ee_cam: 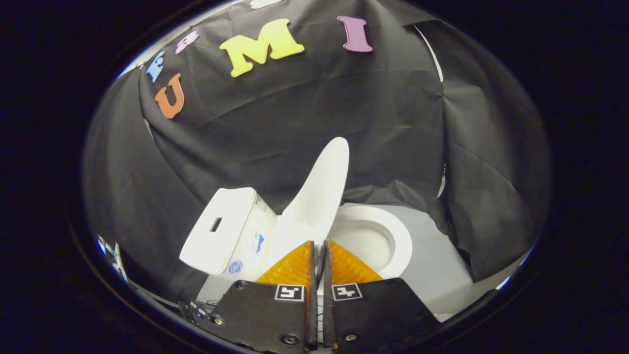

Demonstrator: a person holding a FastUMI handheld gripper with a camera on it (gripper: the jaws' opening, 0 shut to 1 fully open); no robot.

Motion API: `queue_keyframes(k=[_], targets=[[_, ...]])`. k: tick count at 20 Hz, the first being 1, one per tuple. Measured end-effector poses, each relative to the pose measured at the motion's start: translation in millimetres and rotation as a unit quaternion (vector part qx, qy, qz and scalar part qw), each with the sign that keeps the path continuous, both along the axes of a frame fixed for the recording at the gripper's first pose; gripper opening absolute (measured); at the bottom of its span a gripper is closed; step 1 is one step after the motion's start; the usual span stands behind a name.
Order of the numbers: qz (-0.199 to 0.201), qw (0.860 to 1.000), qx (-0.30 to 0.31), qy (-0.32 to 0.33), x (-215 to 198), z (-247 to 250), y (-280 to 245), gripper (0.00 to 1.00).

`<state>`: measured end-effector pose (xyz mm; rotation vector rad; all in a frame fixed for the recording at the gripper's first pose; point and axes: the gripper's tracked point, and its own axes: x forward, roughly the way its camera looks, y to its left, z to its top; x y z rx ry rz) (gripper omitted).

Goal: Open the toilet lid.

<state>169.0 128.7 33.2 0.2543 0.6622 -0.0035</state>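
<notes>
White, glossy and smooth all over: toilet (295,231) seen from above and at a tilt, set against draped black cloth (295,123) that hangs in soft creases behind and to both sides. Toilet lid (319,191) raised, standing up on edge as a long rounded blade, just beyond the fingertips and leaning toward the tank side. Left of the lid, tank (221,228) with a flat rounded-rectangle top, a small dark slot sunk in it and small stickers on its front face, too small to make out. Right of the lid, seat ring (400,241) lying flat, oval, with the shaded bowl (366,241) open inside it. Pale grey floor (437,265) beyond the seat, running up to the folds of cloth. Nothing between the fingers and the lid. Gripper (319,246) low and close, pointing forward at the base of the lid; fingers (292,268) ribbed and wedge-shaped, narrowing to their tips, drawn together with only a thin dark slit between them, clenched on nothing. Flat dark plates behind the fingers, each with a small square marker (289,292) and screw heads. Whether the tips touch the lid, cannot tell.
</notes>
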Motion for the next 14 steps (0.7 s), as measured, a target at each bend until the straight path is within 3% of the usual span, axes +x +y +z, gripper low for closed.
queue_keyframes(k=[14], targets=[[0.017,0.998,-0.061,-0.022,8.5,27.0,55.0,0.09]])
